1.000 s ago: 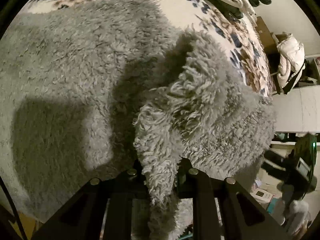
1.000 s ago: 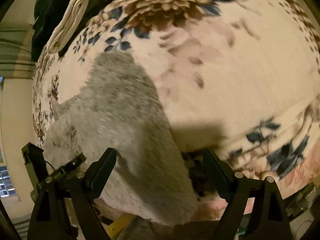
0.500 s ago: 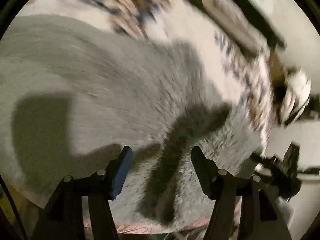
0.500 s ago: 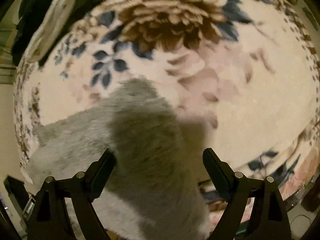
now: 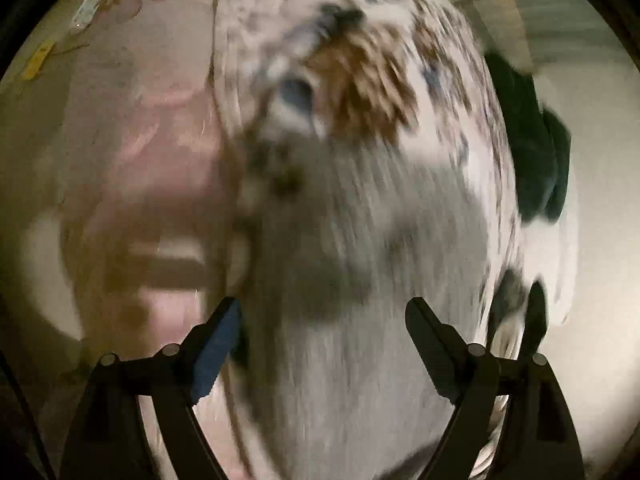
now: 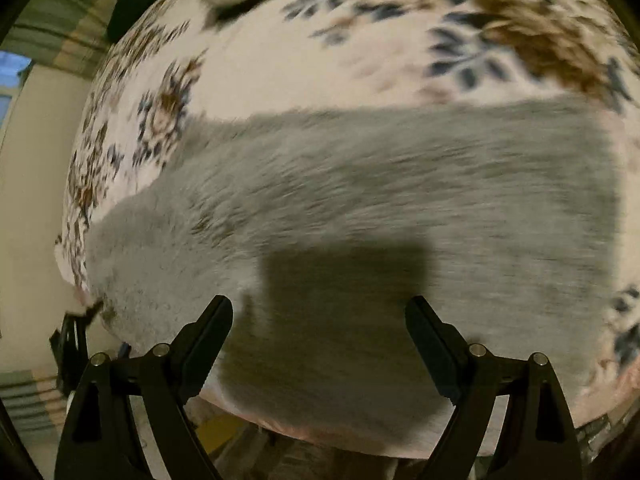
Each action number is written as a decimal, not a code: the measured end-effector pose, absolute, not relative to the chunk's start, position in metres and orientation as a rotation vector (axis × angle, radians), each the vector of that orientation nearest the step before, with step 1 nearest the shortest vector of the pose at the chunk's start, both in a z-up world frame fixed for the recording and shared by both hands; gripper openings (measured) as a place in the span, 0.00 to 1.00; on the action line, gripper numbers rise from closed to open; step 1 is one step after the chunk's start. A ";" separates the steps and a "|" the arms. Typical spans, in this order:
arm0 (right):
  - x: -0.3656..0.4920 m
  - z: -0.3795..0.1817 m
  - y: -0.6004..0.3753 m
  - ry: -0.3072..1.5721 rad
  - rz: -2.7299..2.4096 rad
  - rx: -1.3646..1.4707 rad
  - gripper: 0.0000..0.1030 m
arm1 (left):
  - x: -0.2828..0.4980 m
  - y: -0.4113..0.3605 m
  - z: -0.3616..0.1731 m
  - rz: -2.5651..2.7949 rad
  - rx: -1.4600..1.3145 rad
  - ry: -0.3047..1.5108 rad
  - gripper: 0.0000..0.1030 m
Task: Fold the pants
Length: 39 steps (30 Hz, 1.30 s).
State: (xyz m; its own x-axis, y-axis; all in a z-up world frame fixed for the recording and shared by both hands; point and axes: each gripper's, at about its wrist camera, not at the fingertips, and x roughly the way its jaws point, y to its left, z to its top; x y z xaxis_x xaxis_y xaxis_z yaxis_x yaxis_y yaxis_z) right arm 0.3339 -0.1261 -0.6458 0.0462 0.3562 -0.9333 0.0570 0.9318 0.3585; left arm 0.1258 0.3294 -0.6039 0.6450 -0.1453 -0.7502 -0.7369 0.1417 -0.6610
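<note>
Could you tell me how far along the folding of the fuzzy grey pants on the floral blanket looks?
Done: the grey pants lie as one flat band on the floral blanket. In hand: nothing; the left hand-held gripper, its jaws just opened, and the right hand-held gripper are both open and empty. Left: probably another fold across, though blur hides how many layers there are.

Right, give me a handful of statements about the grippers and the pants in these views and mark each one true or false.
1. The left gripper is clamped on a bunch of fleece. False: its jaws stand apart with nothing pinched; they have just been opening.
2. The right gripper is open and holds nothing. True.
3. The grey fleece pants lie on a floral blanket. True.
4. The pants are bright red. False: they are grey.
5. The left wrist view is sharp. False: it is heavily motion-blurred.
</note>
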 end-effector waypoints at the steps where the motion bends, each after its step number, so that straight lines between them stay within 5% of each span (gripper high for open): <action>1: 0.335 -0.652 -0.118 1.529 0.231 0.330 0.88 | 0.134 0.331 -0.608 0.508 -1.395 0.802 0.81; 4: 0.341 -0.663 -0.101 1.542 0.210 0.308 0.88 | 0.156 0.347 -0.615 0.478 -1.362 0.784 0.79; 8: 0.346 -0.669 -0.091 1.554 0.160 0.303 0.88 | 0.171 0.338 -0.586 0.440 -1.179 0.752 0.22; 9: 0.346 -0.670 -0.090 1.557 0.146 0.302 0.88 | 0.171 0.332 -0.575 0.440 -1.121 0.741 0.20; 14: 0.347 -0.674 -0.080 1.575 0.105 0.273 0.88 | 0.172 0.328 -0.579 0.365 -1.130 0.735 0.24; 16: 0.347 -0.676 -0.075 1.578 0.095 0.262 0.88 | 0.173 0.338 -0.592 0.389 -1.178 0.757 0.35; 18: 0.346 -0.677 -0.073 1.582 0.086 0.255 0.88 | 0.177 0.348 -0.608 0.370 -1.253 0.774 0.59; 19: 0.347 -0.679 -0.070 1.583 0.084 0.254 0.88 | 0.179 0.351 -0.615 0.351 -1.280 0.777 0.59; 20: 0.347 -0.681 -0.068 1.585 0.080 0.253 0.88 | 0.178 0.353 -0.618 0.338 -1.295 0.778 0.57; 22: 0.346 -0.683 -0.067 1.585 0.071 0.257 0.88 | 0.180 0.353 -0.605 0.303 -1.244 0.752 0.20; 23: 0.347 -0.683 -0.066 1.580 0.068 0.265 0.88 | 0.182 0.348 -0.593 0.287 -1.187 0.754 0.13; 39: 0.333 -0.655 -0.122 1.531 0.187 0.411 0.88 | 0.195 0.166 -0.417 -0.011 -0.837 0.675 0.13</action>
